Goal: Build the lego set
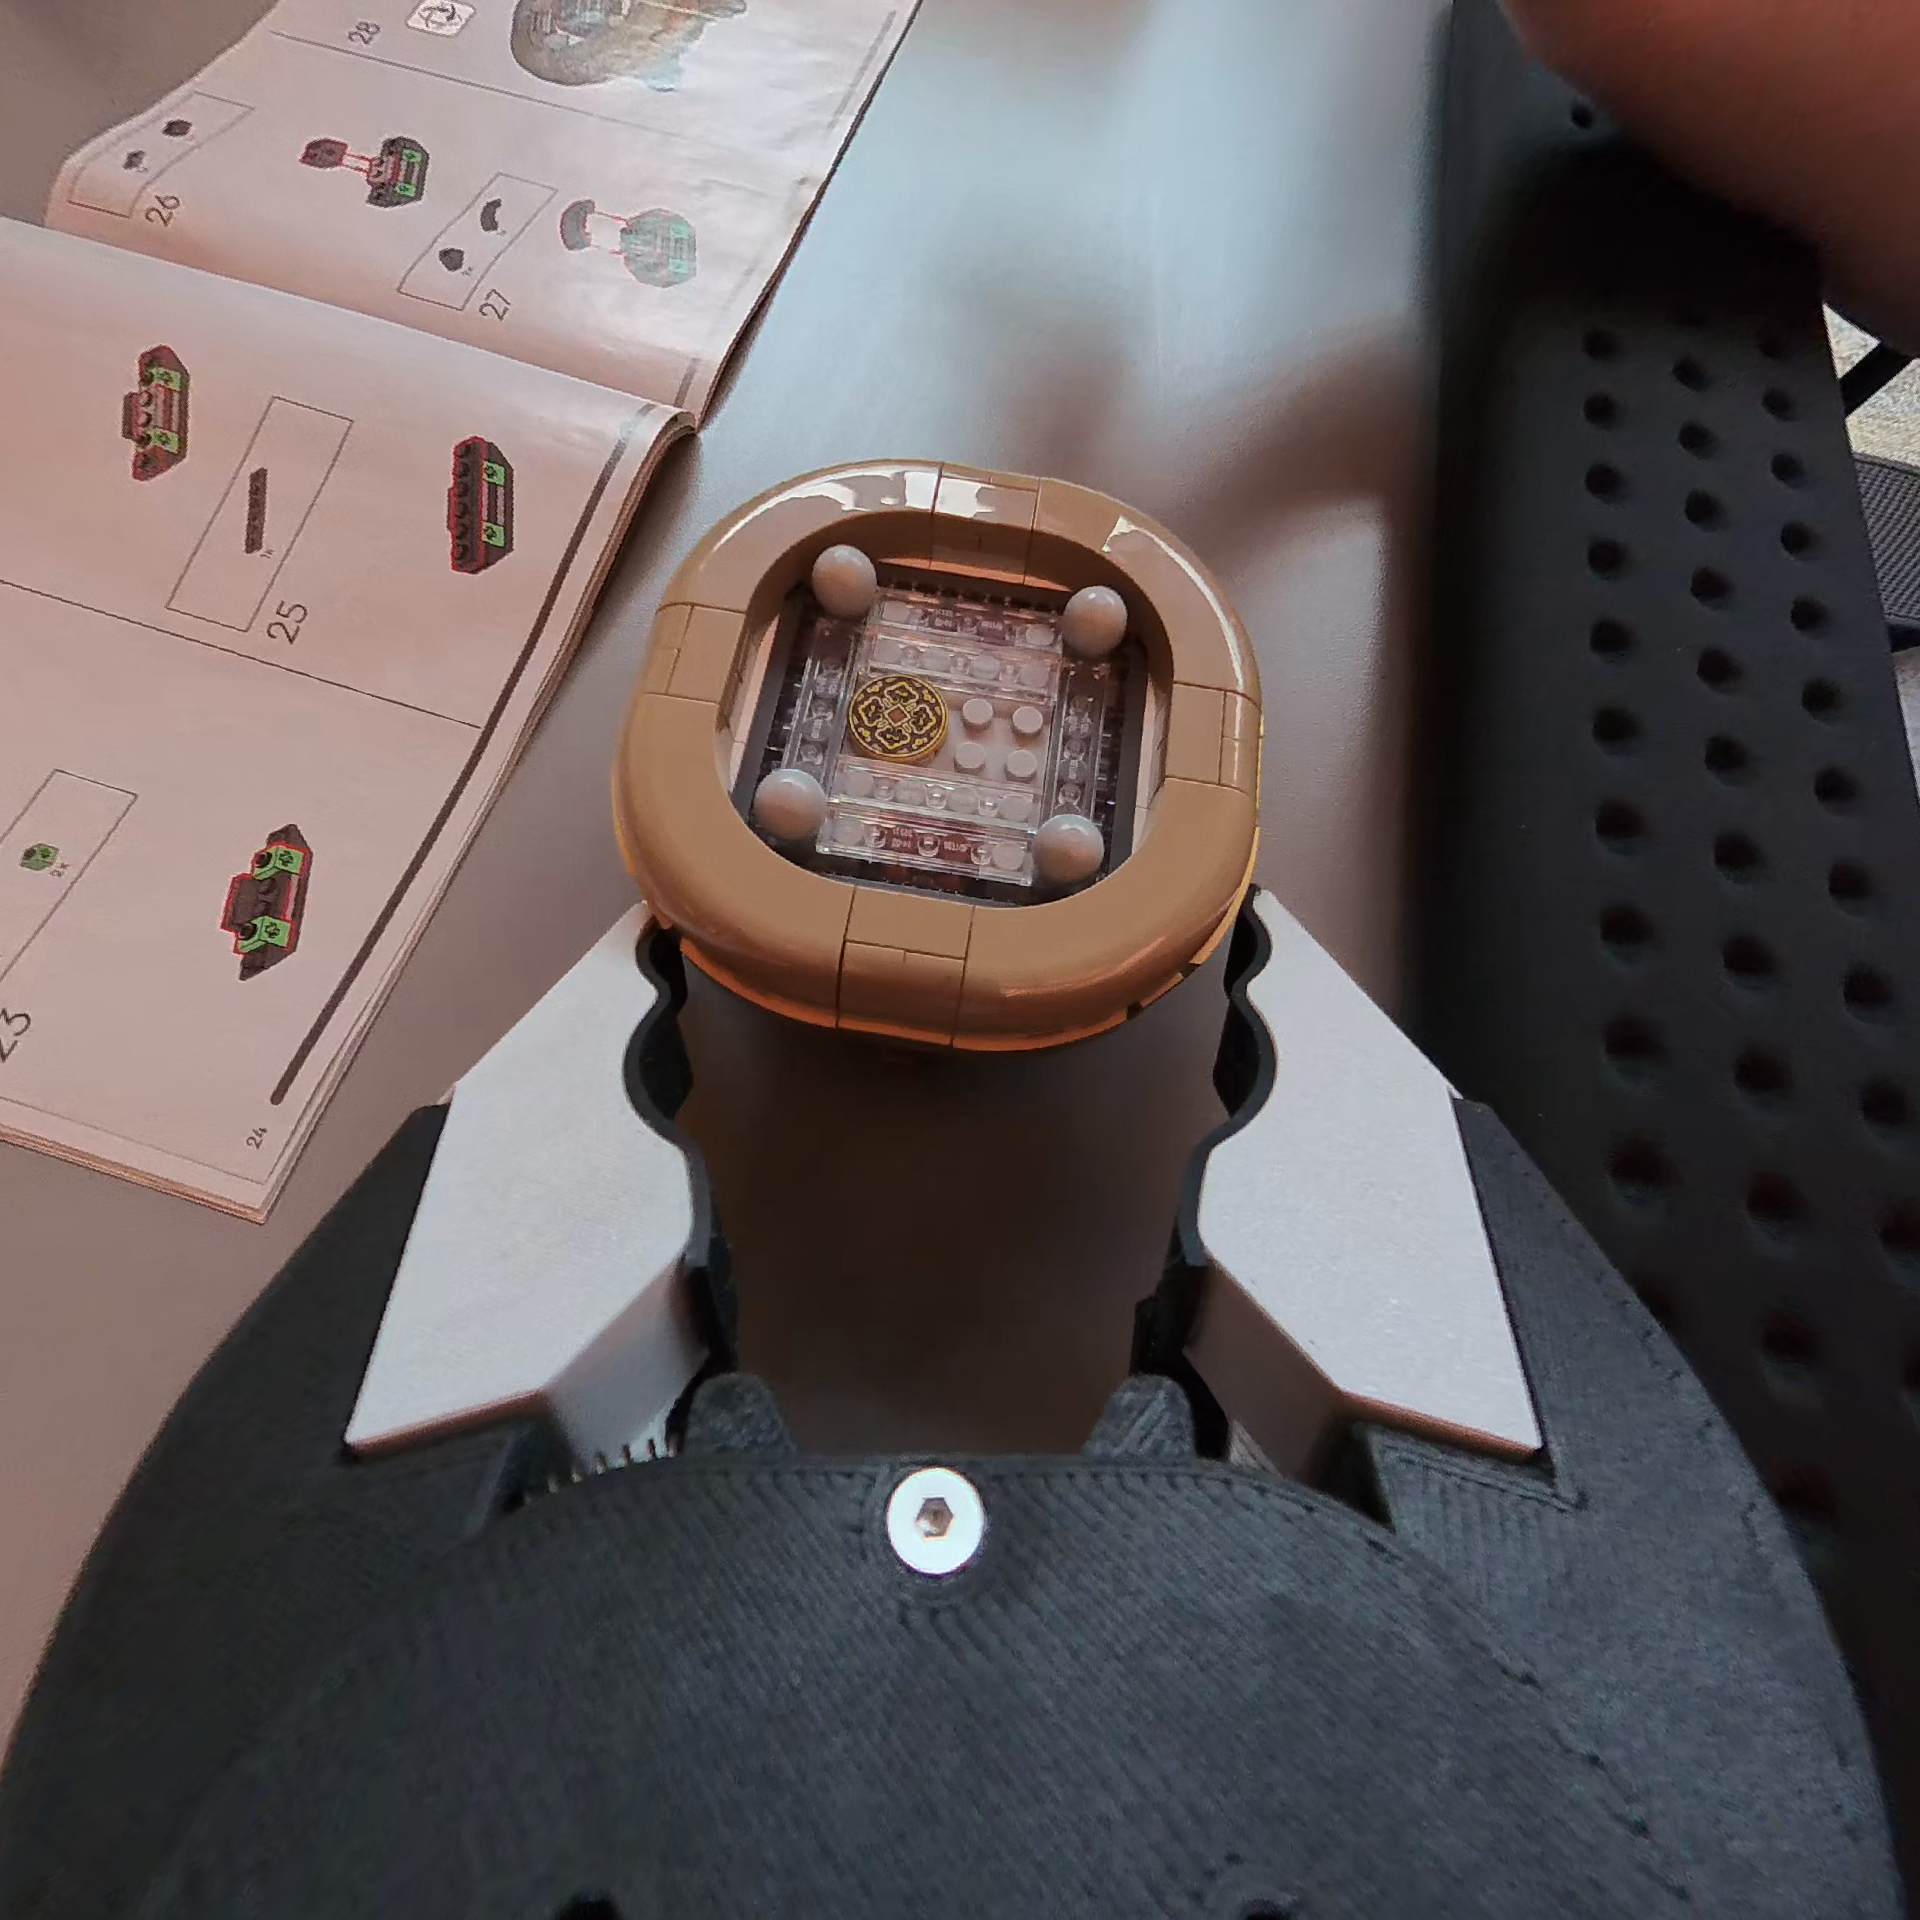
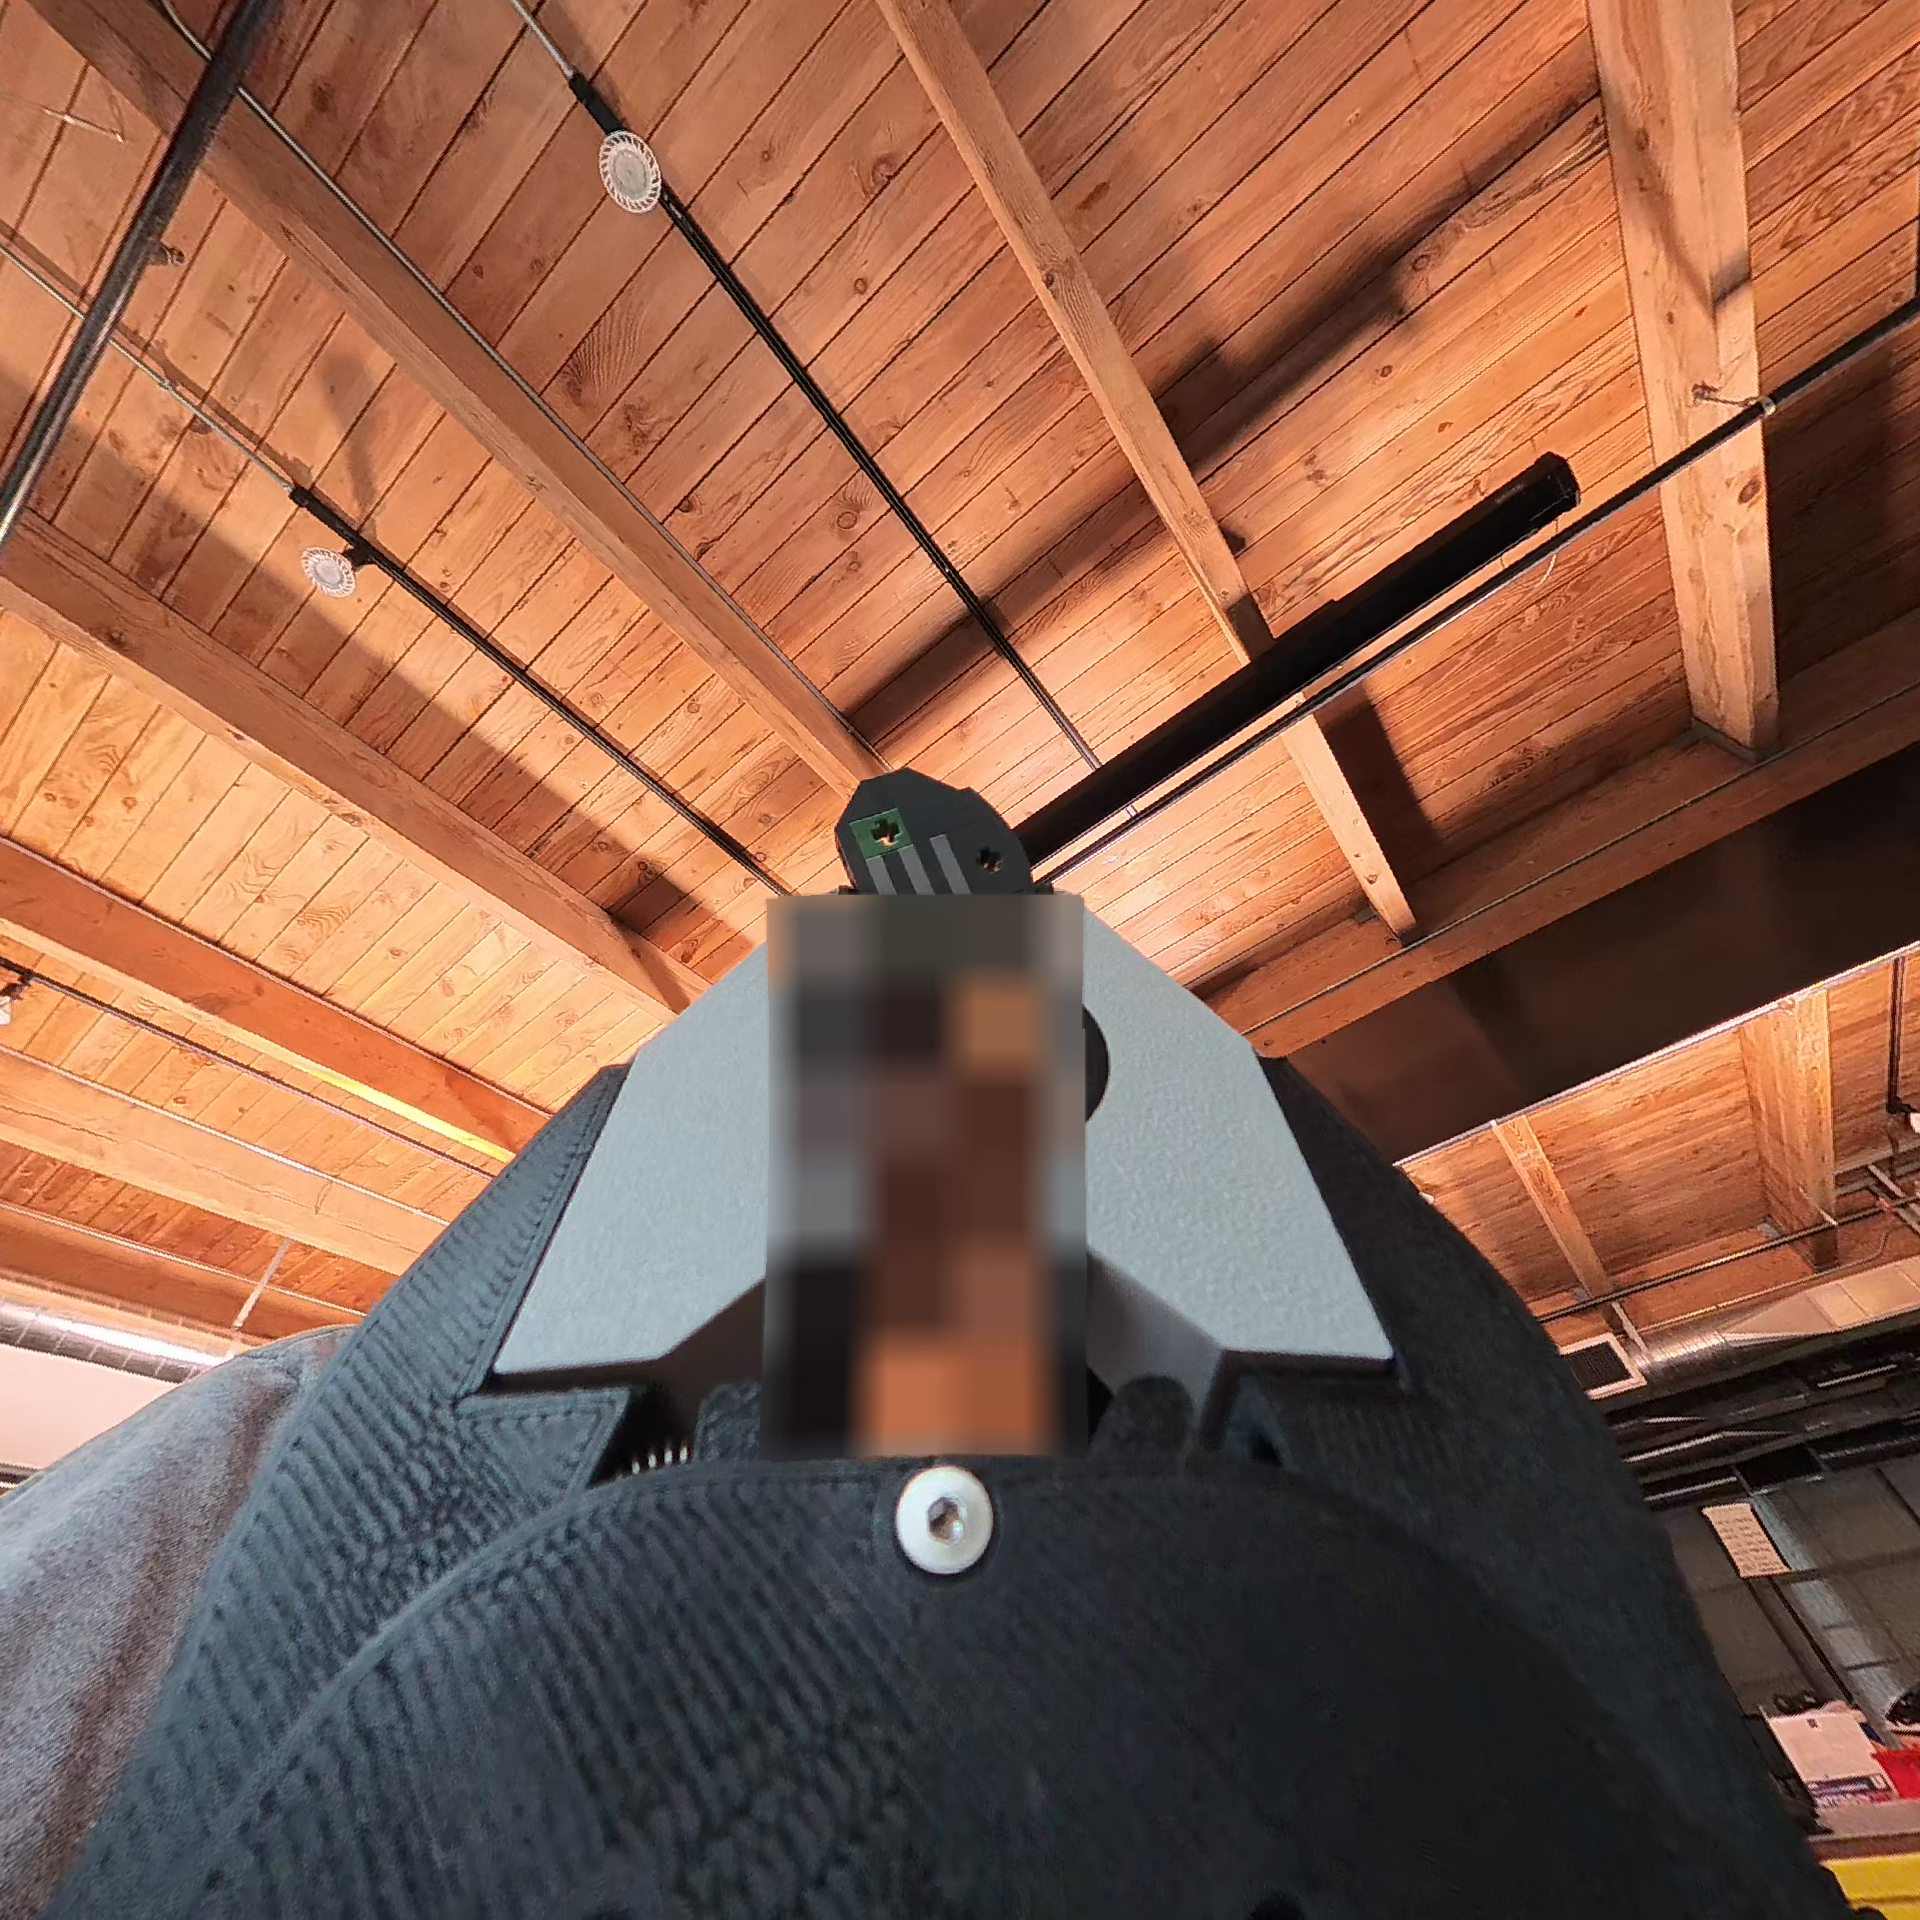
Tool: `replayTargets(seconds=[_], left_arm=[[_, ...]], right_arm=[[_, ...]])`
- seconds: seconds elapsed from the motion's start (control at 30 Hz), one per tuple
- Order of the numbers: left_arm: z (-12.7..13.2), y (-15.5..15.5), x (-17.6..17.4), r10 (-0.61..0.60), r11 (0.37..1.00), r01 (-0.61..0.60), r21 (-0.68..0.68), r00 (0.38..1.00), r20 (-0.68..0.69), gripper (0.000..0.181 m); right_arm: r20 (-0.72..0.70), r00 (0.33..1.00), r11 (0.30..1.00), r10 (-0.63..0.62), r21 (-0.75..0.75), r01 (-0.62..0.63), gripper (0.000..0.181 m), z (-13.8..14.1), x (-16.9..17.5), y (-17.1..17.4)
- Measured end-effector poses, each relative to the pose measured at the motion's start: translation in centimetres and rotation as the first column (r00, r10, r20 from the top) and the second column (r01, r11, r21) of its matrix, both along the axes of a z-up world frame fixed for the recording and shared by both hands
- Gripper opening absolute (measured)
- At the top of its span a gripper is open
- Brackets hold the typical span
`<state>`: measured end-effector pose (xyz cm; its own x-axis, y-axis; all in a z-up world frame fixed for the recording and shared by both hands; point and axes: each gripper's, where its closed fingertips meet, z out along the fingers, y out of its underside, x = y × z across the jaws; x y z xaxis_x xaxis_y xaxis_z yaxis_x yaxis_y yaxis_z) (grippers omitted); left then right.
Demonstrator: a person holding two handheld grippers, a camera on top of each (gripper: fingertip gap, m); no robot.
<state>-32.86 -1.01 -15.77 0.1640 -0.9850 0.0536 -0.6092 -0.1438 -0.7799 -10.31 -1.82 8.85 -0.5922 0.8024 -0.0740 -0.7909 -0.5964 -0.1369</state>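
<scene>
In the left wrist view, my left gripper (image 1: 951, 925) is shut on a tan, rounded-square Lego build (image 1: 935, 956), one fingertip on each side of its lower edge. The build's top faces the camera. Inside the tan ring lie clear plates, a gold patterned round tile (image 1: 897, 719), a grey studded plate (image 1: 995, 738) and grey domes at the corners (image 1: 843, 575). In the right wrist view, my right gripper (image 2: 925, 914) points up at the ceiling. It is shut on a small black Lego sub-assembly (image 2: 940, 831) with a green piece (image 2: 881, 831). A mosaic patch hides the gap between its fingers.
An open instruction booklet (image 1: 312, 499) lies on the grey table (image 1: 1091, 312) at the left. A black perforated chair (image 1: 1714, 779) stands at the right, with a person's arm (image 1: 1766, 125) above it. A wooden beam ceiling (image 2: 623, 520) fills the right wrist view, with a grey sleeve (image 2: 104, 1507) at lower left.
</scene>
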Motion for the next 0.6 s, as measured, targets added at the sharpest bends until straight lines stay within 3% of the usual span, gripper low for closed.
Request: replayTargets(seconds=[0.4, 0.6], left_arm=[[-0.1, 0.1, -0.1, 0.000, 1.000, 0.000, 0.014, 1.000, -0.011, 0.103], [-0.2, 0.1, -0.1, -0.001, 1.000, 0.001, 0.017, 1.000, -0.013, 0.102]], right_arm=[[0.010, 1.000, 1.000, -0.003, -0.008, 0.003, 0.032, 0.2, 0.1, -0.1], [0.092, 0.996, 1.000, -0.005, -0.024, 0.007, 0.030, 0.2, -1.4, 0.2]])
